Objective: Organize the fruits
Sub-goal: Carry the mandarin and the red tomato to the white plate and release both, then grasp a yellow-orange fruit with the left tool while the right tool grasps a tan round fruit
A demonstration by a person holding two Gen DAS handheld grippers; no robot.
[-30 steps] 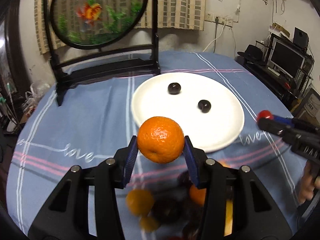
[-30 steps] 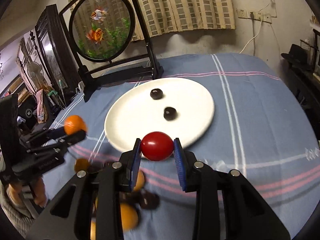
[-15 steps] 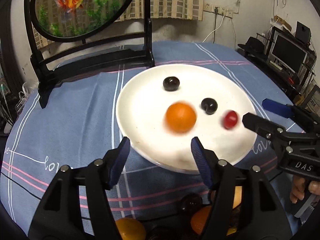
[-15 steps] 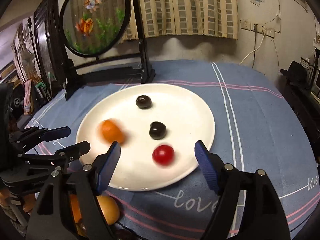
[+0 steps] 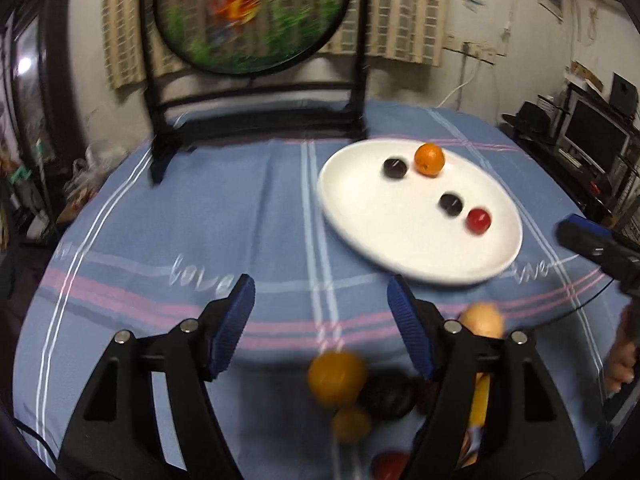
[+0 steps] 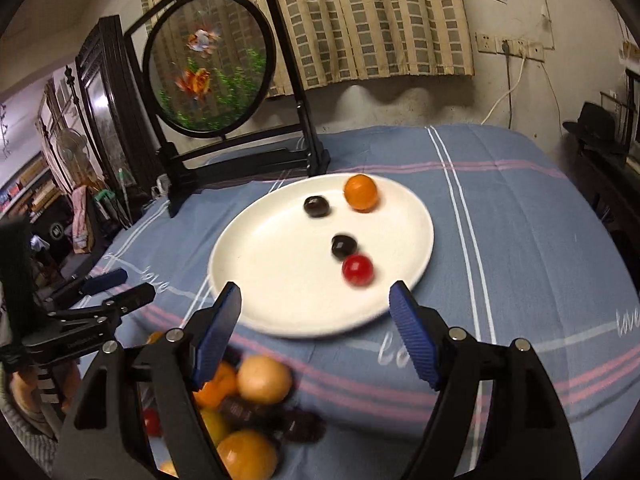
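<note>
Blue striped tablecloth (image 6: 520, 216) covers the table, with a black-framed round goldfish screen (image 6: 208, 64) standing at the back in front of checked curtains (image 6: 360, 20), and on the cloth sits the white plate (image 6: 280, 280), now carrying four fruits: an orange (image 6: 361, 192) near the far rim, a dark plum (image 6: 316, 205) just to its left, a second dark plum (image 6: 344, 246) nearer the middle and a red cherry tomato (image 6: 357, 270) touching or very nearly touching it on the near side. Left gripper (image 5: 320, 312) hangs over bare cloth left of the plate, its blue pads (image 5: 234, 320) apart and opening wider, nothing between them. Right gripper (image 6: 316, 320) hovers at the plate's near edge, jaws well apart and empty, the tomato lying just beyond the fingertips. Down at the near edge waits the unsorted pile of fruit (image 6: 256, 400): oranges, dark plums and a bit of red, blurred and partly hidden behind the gripper arms. A hand (image 5: 624, 352) shows at the right edge of the left wrist view
</note>
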